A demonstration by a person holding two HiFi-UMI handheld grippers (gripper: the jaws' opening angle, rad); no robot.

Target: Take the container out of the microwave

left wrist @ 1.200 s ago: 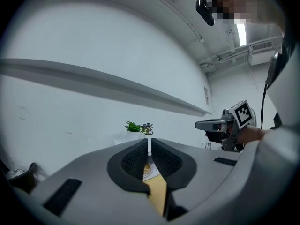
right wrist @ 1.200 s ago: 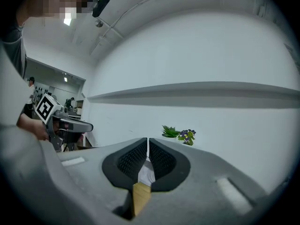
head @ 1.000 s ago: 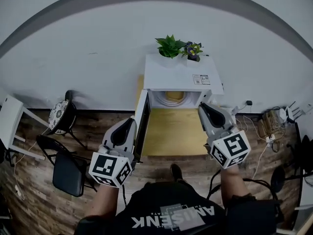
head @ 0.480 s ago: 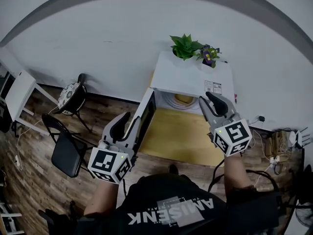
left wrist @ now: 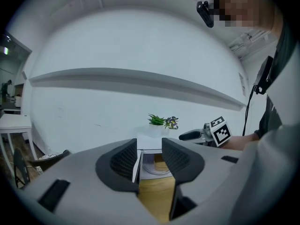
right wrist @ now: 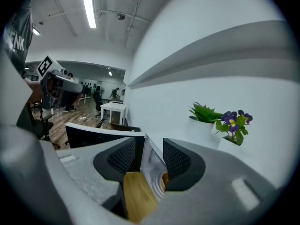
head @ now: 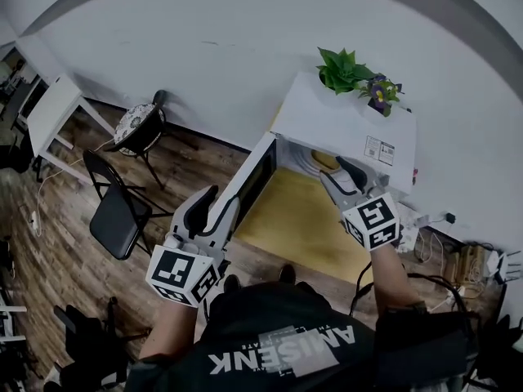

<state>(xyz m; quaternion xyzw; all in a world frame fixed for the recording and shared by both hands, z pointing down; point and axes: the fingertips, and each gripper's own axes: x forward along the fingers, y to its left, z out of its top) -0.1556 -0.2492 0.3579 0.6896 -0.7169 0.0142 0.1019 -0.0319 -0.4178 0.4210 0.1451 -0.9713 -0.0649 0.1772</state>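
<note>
The white microwave stands on a yellow wooden table with its door swung open to the left. A yellowish container sits on the round tray inside; it also shows as the container in the left gripper view. My right gripper is just in front of the opening at its right side. Its jaws have just been opening and stand open with nothing between them. My left gripper hangs near the door's outer edge; its jaws too have just been opening and hold nothing.
A green plant and a pot of purple flowers stand on top of the microwave. On the floor at left are a black folding chair, a round stool and a white table. Cables lie at right.
Both grippers went from shut to open. The right gripper moved forward to the microwave's opening. The left gripper barely shifted by the door. The head view swung, so the microwave sits further right.
</note>
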